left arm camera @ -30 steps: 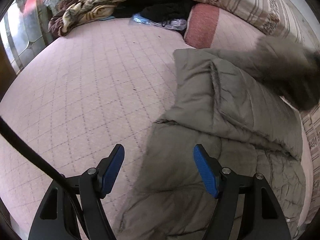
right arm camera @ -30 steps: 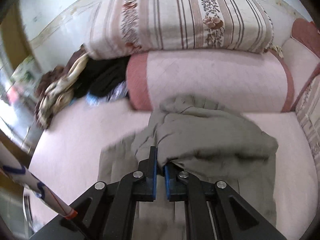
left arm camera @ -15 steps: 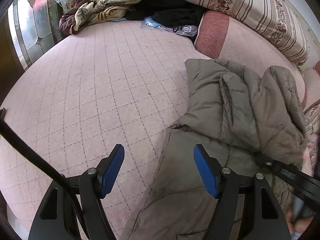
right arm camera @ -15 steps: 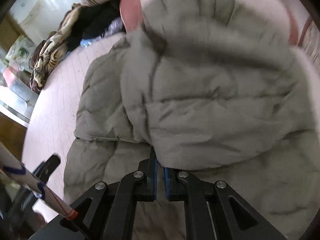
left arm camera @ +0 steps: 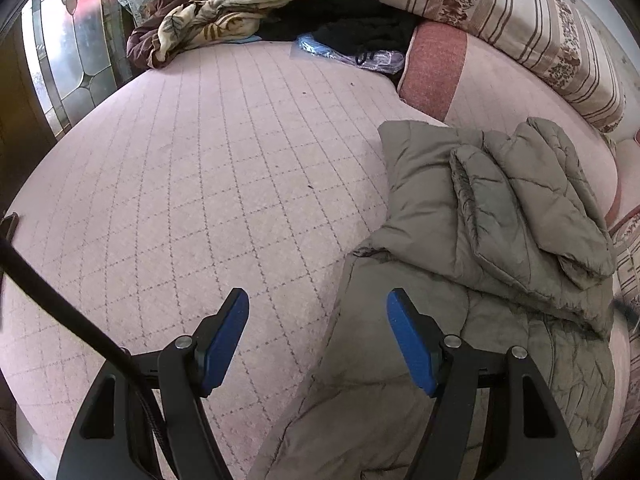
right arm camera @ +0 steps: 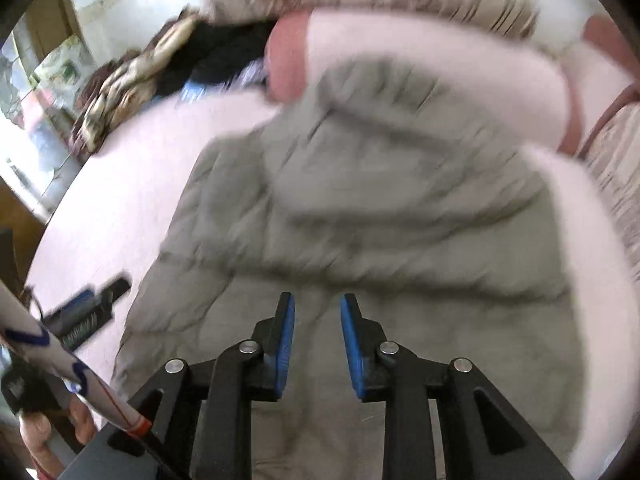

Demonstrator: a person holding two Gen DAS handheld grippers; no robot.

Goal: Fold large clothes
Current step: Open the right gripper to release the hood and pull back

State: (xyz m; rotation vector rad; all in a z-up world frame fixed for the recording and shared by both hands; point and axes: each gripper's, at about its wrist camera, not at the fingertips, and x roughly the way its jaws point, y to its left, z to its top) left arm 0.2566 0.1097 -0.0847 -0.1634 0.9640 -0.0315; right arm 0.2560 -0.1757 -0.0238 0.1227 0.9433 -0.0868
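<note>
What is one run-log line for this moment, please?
stage: sleeve folded over padded jacket | left hand-held gripper: open, empty, above jacket edge | right hand-held gripper: jaws just opening, nothing between | surface: pink quilted bed

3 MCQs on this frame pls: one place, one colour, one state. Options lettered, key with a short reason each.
1. Where does the grey padded jacket lie on the pink bed cover, in the left wrist view?
A. on its right side
B. at its far left corner
C. under the striped pillow

2. What colour are the pads on the left gripper?
A. red
B. blue
C. white

3. What is between the pads of the right gripper?
A. a sleeve, pinched tight
B. a black cord
C. nothing, the jaws stand apart

Key: 1 A, the jacket fills the right of the view, with bare cover to its left. 2 B, both pads are blue. 3 C, the jaws have just been opening, with a clear gap above the jacket.
</note>
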